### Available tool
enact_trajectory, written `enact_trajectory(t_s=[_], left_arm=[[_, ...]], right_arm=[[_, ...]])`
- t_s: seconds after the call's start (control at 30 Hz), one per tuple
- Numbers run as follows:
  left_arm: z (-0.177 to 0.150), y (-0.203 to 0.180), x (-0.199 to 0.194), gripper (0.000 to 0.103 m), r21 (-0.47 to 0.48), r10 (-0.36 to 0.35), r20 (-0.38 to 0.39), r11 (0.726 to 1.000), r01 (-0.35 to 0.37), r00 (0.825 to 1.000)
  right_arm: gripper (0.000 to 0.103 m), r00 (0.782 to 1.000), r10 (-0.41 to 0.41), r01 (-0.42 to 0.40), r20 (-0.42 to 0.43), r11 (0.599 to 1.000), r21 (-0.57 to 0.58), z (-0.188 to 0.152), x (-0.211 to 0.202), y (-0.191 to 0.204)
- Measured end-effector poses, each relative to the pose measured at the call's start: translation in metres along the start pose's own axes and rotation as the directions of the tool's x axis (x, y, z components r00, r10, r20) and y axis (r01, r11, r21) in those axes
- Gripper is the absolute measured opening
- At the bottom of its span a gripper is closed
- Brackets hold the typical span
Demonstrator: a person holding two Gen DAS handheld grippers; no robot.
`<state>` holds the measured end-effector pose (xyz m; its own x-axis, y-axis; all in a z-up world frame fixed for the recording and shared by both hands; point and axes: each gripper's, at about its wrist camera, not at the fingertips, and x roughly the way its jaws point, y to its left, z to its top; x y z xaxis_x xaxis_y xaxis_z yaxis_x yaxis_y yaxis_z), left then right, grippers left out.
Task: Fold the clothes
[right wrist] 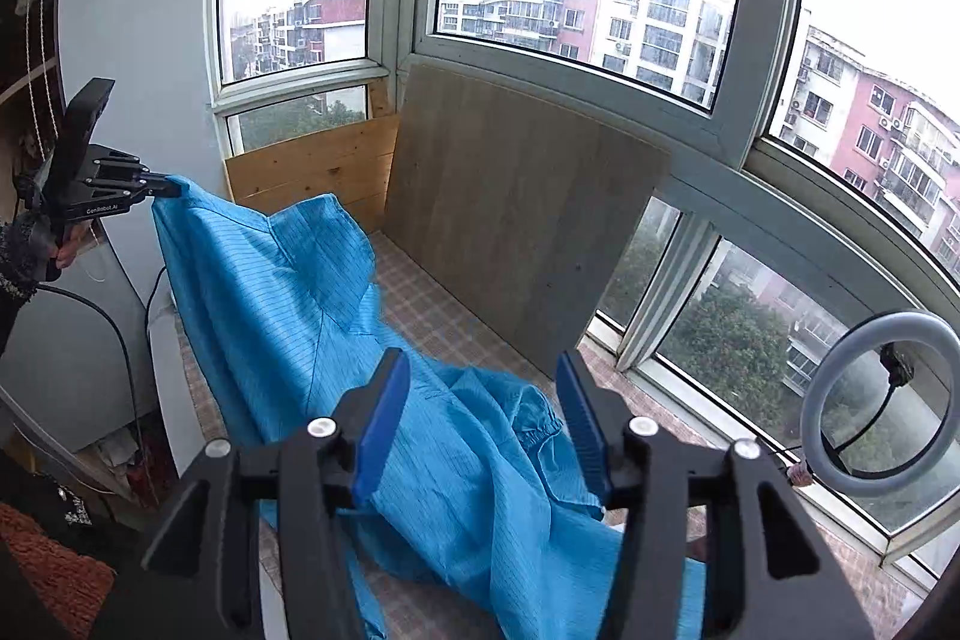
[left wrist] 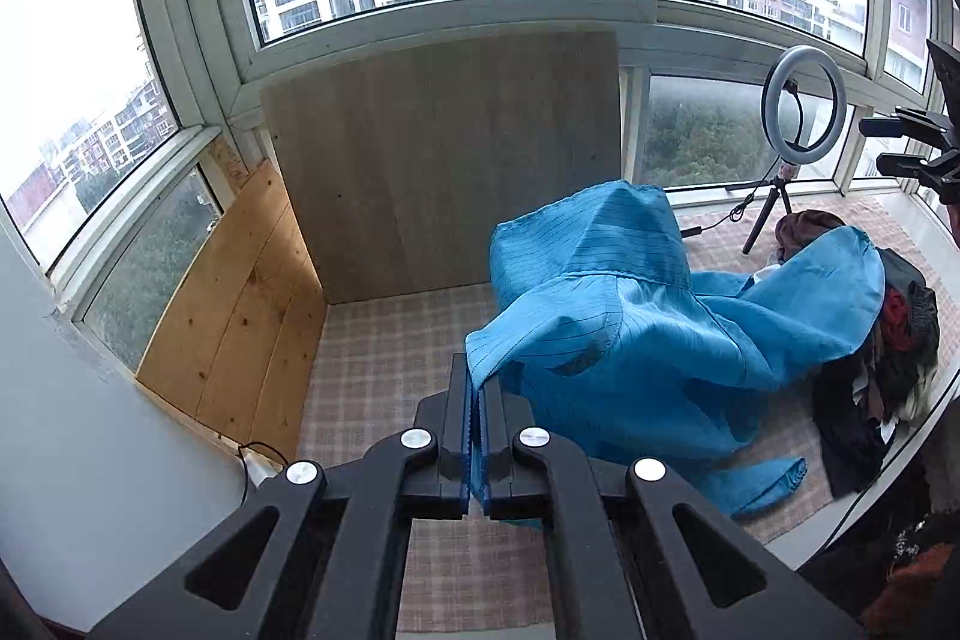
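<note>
A blue pinstriped garment (left wrist: 648, 340) lies in a loose heap on the checked cloth (left wrist: 372, 370). One edge of it is lifted off the surface. My left gripper (left wrist: 478, 400) is shut on that edge, and the fabric shows between its pads. In the right wrist view the left gripper (right wrist: 162, 187) holds that corner high at the left, and the blue garment (right wrist: 336, 316) hangs down from it in a slope. My right gripper (right wrist: 483, 415) is open above the heap, with nothing between its blue pads (right wrist: 384, 418). It shows at the far right edge as the right gripper (left wrist: 888, 142).
A pile of dark clothes (left wrist: 888, 358) sits at the right end of the surface. A ring light (left wrist: 804, 100) on a small tripod stands by the window. A grey board (left wrist: 444, 160) and a pine board (left wrist: 240, 310) lean against the windows. A hand (right wrist: 66, 244) holds the left gripper.
</note>
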<state>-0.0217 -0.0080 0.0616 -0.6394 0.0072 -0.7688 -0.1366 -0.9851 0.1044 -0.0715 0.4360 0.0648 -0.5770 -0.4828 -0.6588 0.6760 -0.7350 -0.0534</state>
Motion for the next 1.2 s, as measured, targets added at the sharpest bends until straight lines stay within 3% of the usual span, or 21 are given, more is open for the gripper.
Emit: enact_trajectory(t_s=[0.03,0.1,0.17,0.23,0.33,0.4,0.53,0.6,0.7,0.73,0.77,0.8,0.87,0.97,1.0,1.03,1.1,1.13,1.2], left_arm=[[-0.018,0.01,0.027,0.007,-0.004,-0.002,-0.07,1.0,0.001,0.998],[-0.064,0.025,0.084,0.007,-0.023,-0.002,-0.202,1.0,-0.003,0.979],[-0.111,0.037,0.126,0.007,-0.05,-0.039,-0.278,0.998,0.026,0.96],[-0.147,0.044,0.149,0.007,-0.074,-0.098,-0.322,0.994,0.078,0.942],[-0.179,0.055,0.155,0.011,-0.08,-0.129,-0.346,0.991,0.108,0.929],[-0.193,0.062,0.154,0.022,-0.08,-0.138,-0.357,0.99,0.117,0.924],[-0.214,0.07,0.156,0.023,-0.066,-0.145,-0.406,0.989,0.13,0.902],[-0.22,0.066,0.165,0.023,-0.074,-0.175,-0.413,0.985,0.158,0.894],[-0.214,0.046,0.188,0.023,-0.062,-0.203,-0.392,0.979,0.194,0.897],[-0.209,0.039,0.201,0.022,-0.056,-0.202,-0.385,0.979,0.195,0.901],[-0.202,0.033,0.212,0.01,-0.059,-0.206,-0.377,0.978,0.198,0.903],[-0.195,0.028,0.217,0.001,-0.063,-0.214,-0.364,0.977,0.205,0.907],[-0.179,0.019,0.22,0.001,-0.065,-0.234,-0.329,0.972,0.225,0.915],[-0.171,0.007,0.206,0.003,-0.023,-0.263,-0.327,0.963,0.27,0.908],[-0.172,0.006,0.197,0.006,0.005,-0.25,-0.339,0.964,0.267,0.907],[-0.173,0.007,0.186,0.007,0.029,-0.242,-0.347,0.963,0.268,0.906],[-0.172,0.014,0.165,0.017,0.056,-0.223,-0.35,0.964,0.258,0.91],[-0.171,0.019,0.154,0.021,0.066,-0.214,-0.35,0.966,0.252,0.912],[-0.164,0.028,0.139,0.038,0.085,-0.204,-0.343,0.965,0.246,0.917]], right_arm=[[0.08,1.0,-0.005,0.005,-0.029,1.0,0.019,-0.018,0.017,0.004],[0.08,0.988,0.062,-0.047,-0.141,0.993,0.11,-0.063,0.07,0.016],[0.08,0.965,0.081,-0.05,-0.25,0.99,0.129,-0.103,0.122,0.041],[0.08,0.936,0.058,-0.032,-0.347,0.996,0.079,-0.137,0.165,0.068],[0.08,0.892,0.055,-0.067,-0.449,0.998,-0.01,-0.166,0.204,0.101],[0.08,0.88,0.004,-0.072,-0.475,0.989,-0.126,-0.176,0.22,0.119],[0.08,0.839,-0.026,-0.15,-0.544,0.949,-0.277,-0.192,0.248,0.138],[0.08,0.827,-0.087,-0.149,-0.556,0.919,-0.366,-0.202,0.262,0.139],[0.079,0.816,-0.082,-0.162,-0.572,0.918,-0.362,-0.21,0.279,0.129],[0.064,0.811,-0.066,-0.168,-0.581,0.925,-0.341,-0.211,0.283,0.124],[0.044,0.806,-0.027,-0.191,-0.592,0.934,-0.303,-0.21,0.285,0.118],[0.001,0.798,-0.002,-0.194,-0.602,0.946,-0.261,-0.208,0.285,0.111],[0.003,0.815,0.025,-0.178,-0.579,0.961,-0.21,-0.2,0.273,0.098],[0.006,0.839,0.08,-0.187,-0.539,0.971,-0.148,-0.191,0.232,0.079],[0.017,0.848,0.084,-0.182,-0.524,0.974,-0.137,-0.19,0.216,0.072],[0.042,0.856,0.089,-0.176,-0.509,0.976,-0.126,-0.188,0.201,0.066],[0.076,0.882,0.036,-0.13,-0.47,0.977,-0.17,-0.19,0.182,0.058],[0.077,0.892,-0.001,-0.103,-0.451,0.973,-0.205,-0.191,0.175,0.055],[0.077,0.886,-0.034,-0.089,-0.463,0.966,-0.242,-0.191,0.18,0.049]])
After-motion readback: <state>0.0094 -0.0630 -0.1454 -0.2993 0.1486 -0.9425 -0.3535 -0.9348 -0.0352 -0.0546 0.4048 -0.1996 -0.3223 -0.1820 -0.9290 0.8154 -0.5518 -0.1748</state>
